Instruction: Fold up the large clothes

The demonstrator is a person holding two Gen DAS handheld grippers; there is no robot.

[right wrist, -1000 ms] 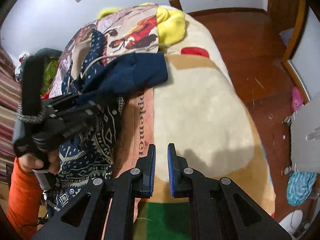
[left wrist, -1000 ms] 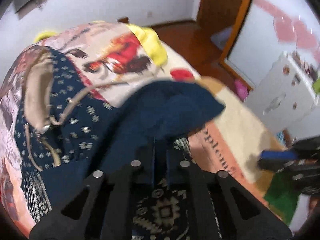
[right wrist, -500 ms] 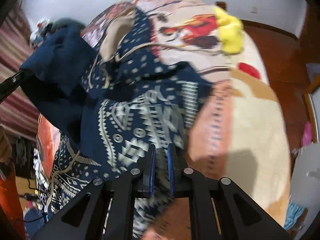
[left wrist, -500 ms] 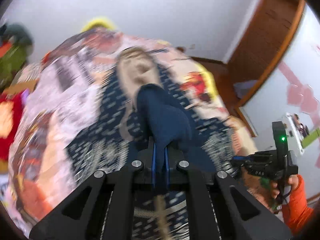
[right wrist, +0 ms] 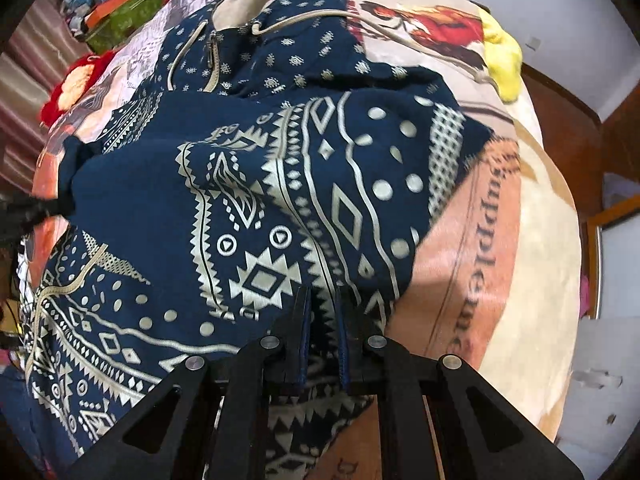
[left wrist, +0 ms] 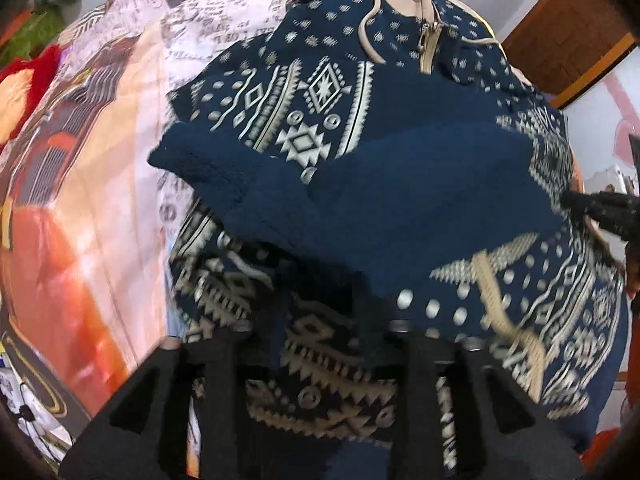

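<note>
A printed blanket [right wrist: 492,216] covers the bed; white wall [right wrist: 568,12] at 1 o'clock, wooden floor [right wrist: 576,128] at 3 o'clock, striped curtain [right wrist: 24,92] at 9 o'clock.

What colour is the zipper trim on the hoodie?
Beige, against navy; the zipper trim shows best in the left wrist view.

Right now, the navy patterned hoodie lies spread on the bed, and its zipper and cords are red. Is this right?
Not quite. The zipper and cords are beige, not red; the right wrist view shows this clearly near the collar. The rest holds: the navy patterned hoodie lies spread on the bed.
</note>
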